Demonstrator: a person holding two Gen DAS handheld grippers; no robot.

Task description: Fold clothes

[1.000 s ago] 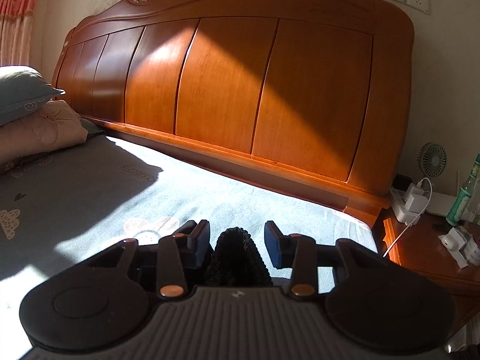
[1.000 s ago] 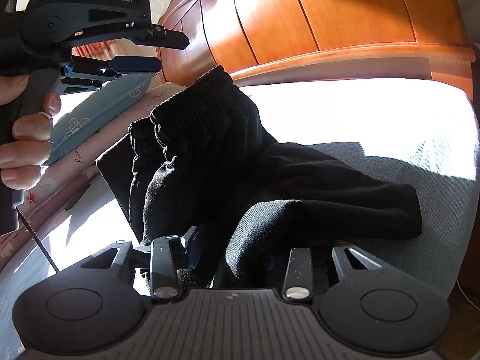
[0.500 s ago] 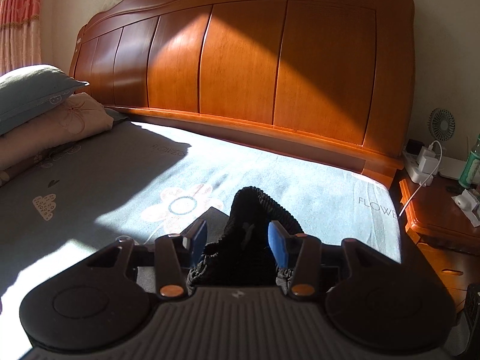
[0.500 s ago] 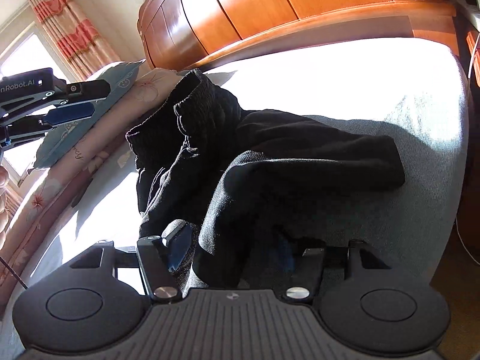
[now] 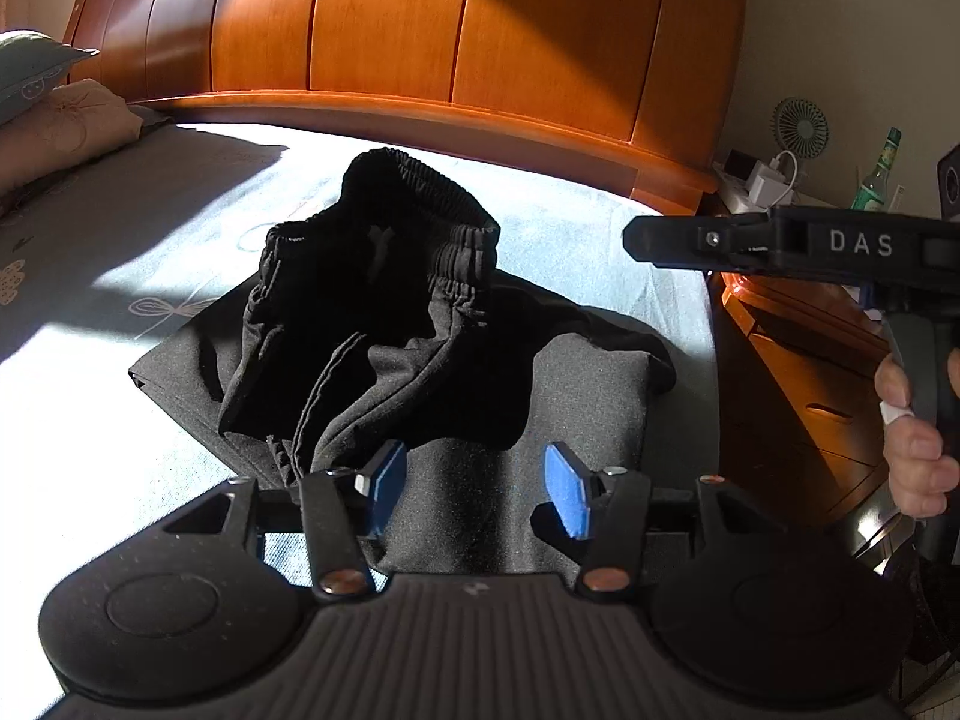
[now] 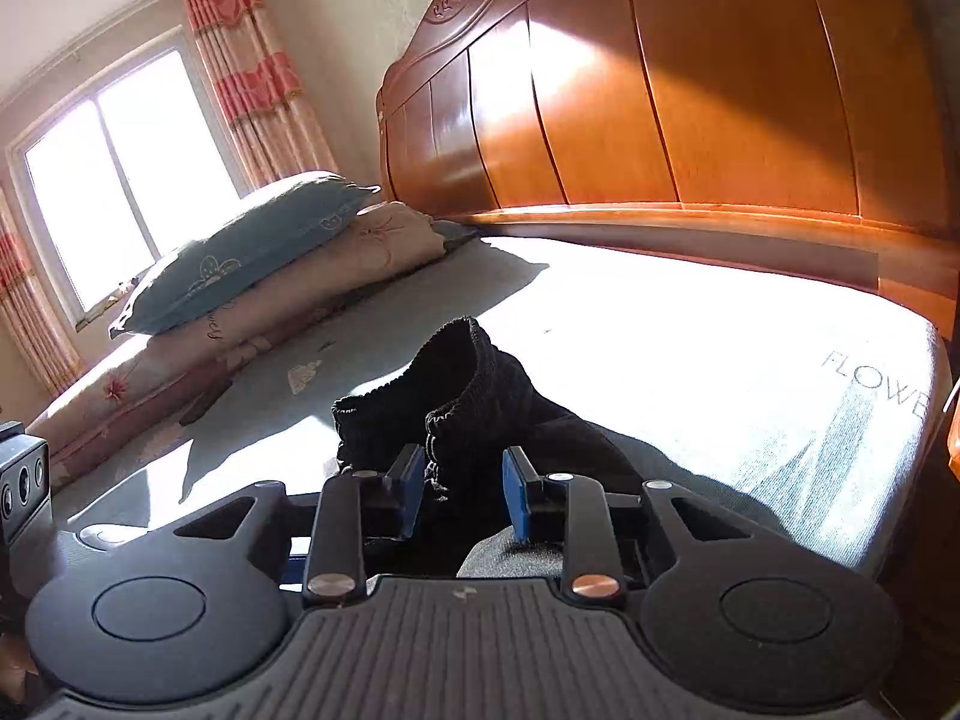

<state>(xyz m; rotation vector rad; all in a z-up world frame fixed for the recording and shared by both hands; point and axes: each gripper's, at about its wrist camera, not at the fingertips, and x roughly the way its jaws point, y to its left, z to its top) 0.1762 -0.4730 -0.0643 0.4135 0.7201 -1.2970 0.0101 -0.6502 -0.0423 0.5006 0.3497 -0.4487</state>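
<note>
1. The black trousers (image 5: 384, 348) lie bunched on the bed (image 5: 120, 420), centre of the left wrist frame, waistband raised toward the headboard (image 5: 420, 30).
2. The left claw (image 5: 474, 489) hangs spread and empty over the near cloth.
3. The right claw (image 6: 459, 489) is also spread, holding nothing.
4. Likely between folds: the next move calls for gripping an edge and laying it flat.

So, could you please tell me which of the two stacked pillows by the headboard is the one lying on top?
The blue pillow lies on top; it has a pale flower outline, while the pink pillow sits beneath it on the bed.
</note>
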